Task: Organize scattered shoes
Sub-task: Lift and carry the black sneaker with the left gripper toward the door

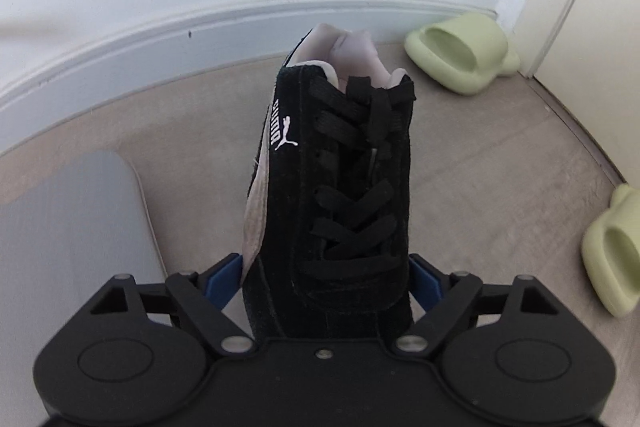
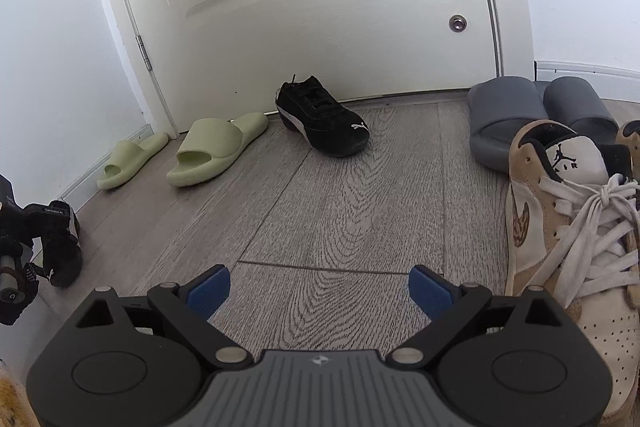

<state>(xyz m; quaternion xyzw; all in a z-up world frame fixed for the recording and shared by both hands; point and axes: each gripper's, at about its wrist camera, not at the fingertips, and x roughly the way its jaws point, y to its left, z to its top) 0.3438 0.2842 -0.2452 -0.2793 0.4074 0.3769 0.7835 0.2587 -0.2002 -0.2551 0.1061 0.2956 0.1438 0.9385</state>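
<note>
My left gripper (image 1: 326, 283) is shut on the toe end of a black suede sneaker (image 1: 336, 179) with a pale side stripe, held above the floor with its heel pointing at the wall. The right wrist view shows that gripper and the held sneaker (image 2: 60, 247) at the far left. Its matching black sneaker (image 2: 322, 117) lies on the floor by the door. My right gripper (image 2: 318, 291) is open over bare floor, holding nothing. Two pale green slides (image 2: 216, 147) (image 2: 130, 159) lie left of the door, also seen as green slides (image 1: 460, 53) (image 1: 612, 251) in the left wrist view.
A tan and white high-top sneaker (image 2: 568, 227) stands close to my right gripper's right side. Two grey slides (image 2: 508, 115) sit behind it near the white door (image 2: 300, 7). A grey flat object (image 1: 72, 227) lies at lower left by the baseboard (image 1: 120, 43).
</note>
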